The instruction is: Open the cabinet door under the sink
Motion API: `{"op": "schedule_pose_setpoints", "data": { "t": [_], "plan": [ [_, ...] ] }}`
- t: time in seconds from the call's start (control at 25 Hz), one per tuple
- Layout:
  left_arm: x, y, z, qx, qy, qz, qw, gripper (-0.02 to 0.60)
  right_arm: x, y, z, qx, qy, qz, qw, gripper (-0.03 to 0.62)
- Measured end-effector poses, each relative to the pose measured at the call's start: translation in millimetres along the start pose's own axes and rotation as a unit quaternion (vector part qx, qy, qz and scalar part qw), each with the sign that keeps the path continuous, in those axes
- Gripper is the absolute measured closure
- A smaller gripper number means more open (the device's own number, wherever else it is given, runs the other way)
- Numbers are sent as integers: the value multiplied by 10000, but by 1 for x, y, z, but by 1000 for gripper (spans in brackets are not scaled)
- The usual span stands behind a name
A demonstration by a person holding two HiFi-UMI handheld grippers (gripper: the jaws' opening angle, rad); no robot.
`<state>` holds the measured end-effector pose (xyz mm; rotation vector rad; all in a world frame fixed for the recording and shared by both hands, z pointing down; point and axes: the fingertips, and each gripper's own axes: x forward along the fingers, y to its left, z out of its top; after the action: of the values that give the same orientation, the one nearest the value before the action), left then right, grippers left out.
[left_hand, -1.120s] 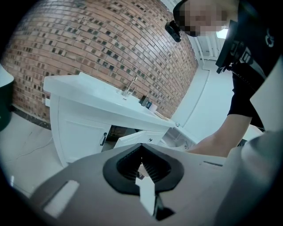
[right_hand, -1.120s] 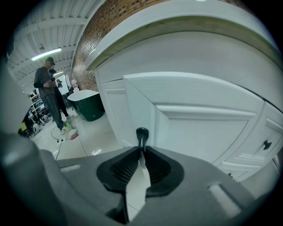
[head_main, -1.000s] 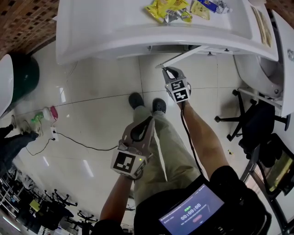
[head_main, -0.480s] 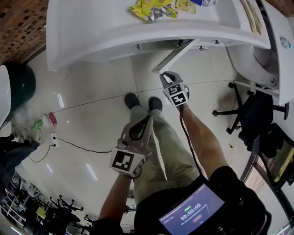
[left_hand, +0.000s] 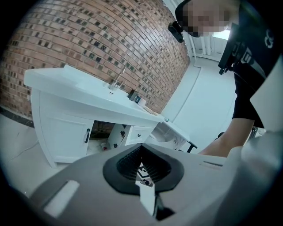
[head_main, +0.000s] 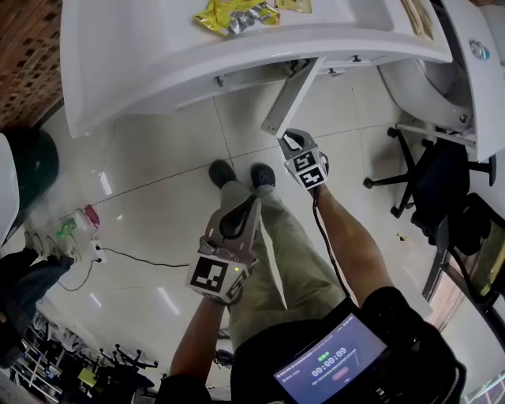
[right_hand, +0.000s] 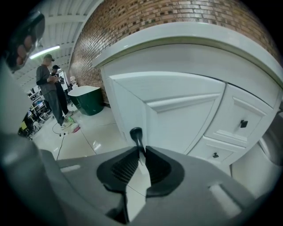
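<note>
Cabinet door [head_main: 290,96] stands swung out toward the person from under the sink tabletop [head_main: 158,47]. Nearest, the left gripper [head_main: 249,209] hangs over the person's legs [head_main: 276,237], its jaws pressed together with nothing between them. Just beyond the shoes [head_main: 223,171], the right gripper [head_main: 288,138] pinches the dark handle [right_hand: 136,133] at the door's free edge. Right of the door, the cabinet front has two drawers [right_hand: 239,114] with dark knobs. Yellow packets [head_main: 229,14] lie on the far part of the tabletop. A black chair [head_main: 442,189] stands on the floor at the right. Far left, a green tub [right_hand: 86,99] sits by the brick wall, and two people [right_hand: 46,86] stand near it.
</note>
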<state>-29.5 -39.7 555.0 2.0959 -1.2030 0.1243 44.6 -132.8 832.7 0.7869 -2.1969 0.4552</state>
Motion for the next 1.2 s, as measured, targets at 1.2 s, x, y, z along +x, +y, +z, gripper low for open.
{"op": "schedule_pose_setpoints", "data": {
  "t": [1.2],
  "plan": [
    [21,-19,-6,241,338,-377,9984,565,-91,-115,-94,780,427,-1166,9892,568]
  ]
}}
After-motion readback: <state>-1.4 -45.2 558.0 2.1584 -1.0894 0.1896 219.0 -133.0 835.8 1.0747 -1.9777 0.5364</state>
